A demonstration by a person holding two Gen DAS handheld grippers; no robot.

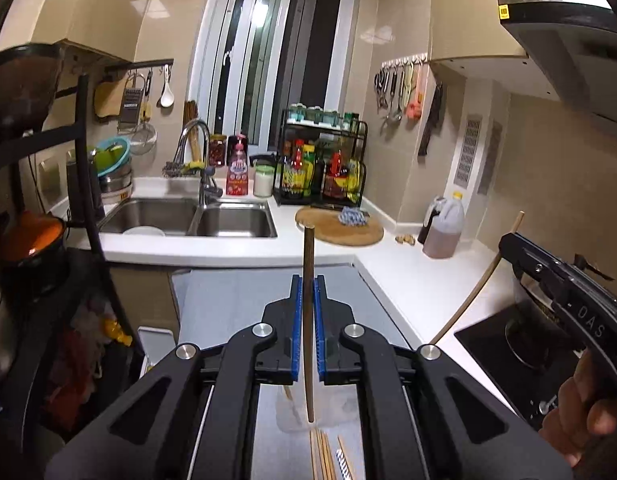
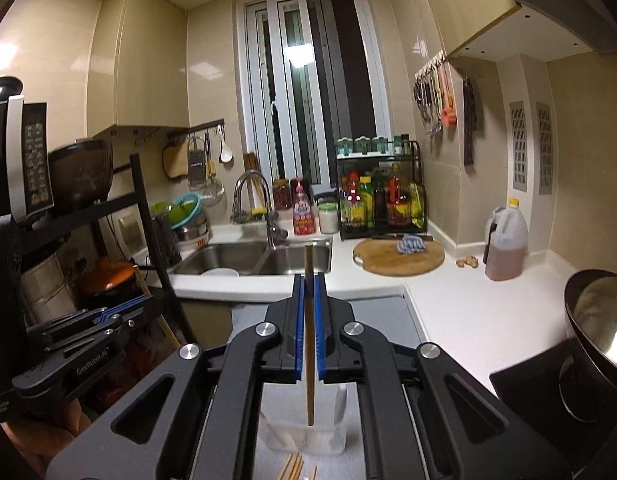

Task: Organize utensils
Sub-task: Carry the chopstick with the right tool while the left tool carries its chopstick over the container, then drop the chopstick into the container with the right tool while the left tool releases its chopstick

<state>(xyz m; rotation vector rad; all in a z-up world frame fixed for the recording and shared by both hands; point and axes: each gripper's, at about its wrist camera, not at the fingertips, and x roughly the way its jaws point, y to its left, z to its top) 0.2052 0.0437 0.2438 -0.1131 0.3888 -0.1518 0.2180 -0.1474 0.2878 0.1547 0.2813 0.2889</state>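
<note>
- Looking along the left gripper point(image 1: 307, 292) in the left wrist view, its two blue ribbed pads are pinching a dark brown chopstick point(image 1: 307, 320) and holding it upright. The stick's top is rising above the fingertips and its narrow tip is hanging over a clear plastic holder point(image 1: 288, 412) on the grey mat point(image 1: 228, 304).
- The chopstick is looking thin, stiff and light, probably wood or bamboo with a smooth finish, so it is likely to twist or slide in a loose pinch. Gripping near the middle, as here, is looking like the steadiest hold.
- More pale wooden chopsticks point(image 1: 322, 456) are lying loose on the mat below the holder, beside a striped straw-like stick point(image 1: 342, 462).
- At the right edge, the right gripper point(image 1: 508, 246) is gripping a paler chopstick point(image 1: 474, 292), with a hand point(image 1: 580, 412) on its handle over a black glass cooktop point(image 1: 520, 356).
- Moving to the right wrist view, the right gripper point(image 2: 308, 292) is pressing its blue pads on a pale tan chopstick point(image 2: 309, 340), upright, with its tip just above the holder's point(image 2: 304, 432) open mouth.
- The holder is looking thin-walled, translucent and light, so a hard push could tip it. A white utensil point(image 2: 340, 400) is already standing inside.
- The left gripper point(image 2: 144, 304) is showing at the left edge, pads drawn together on its stick.
- A few loose pale chopsticks point(image 2: 294, 466) are lying on the mat in front of the holder.
</note>
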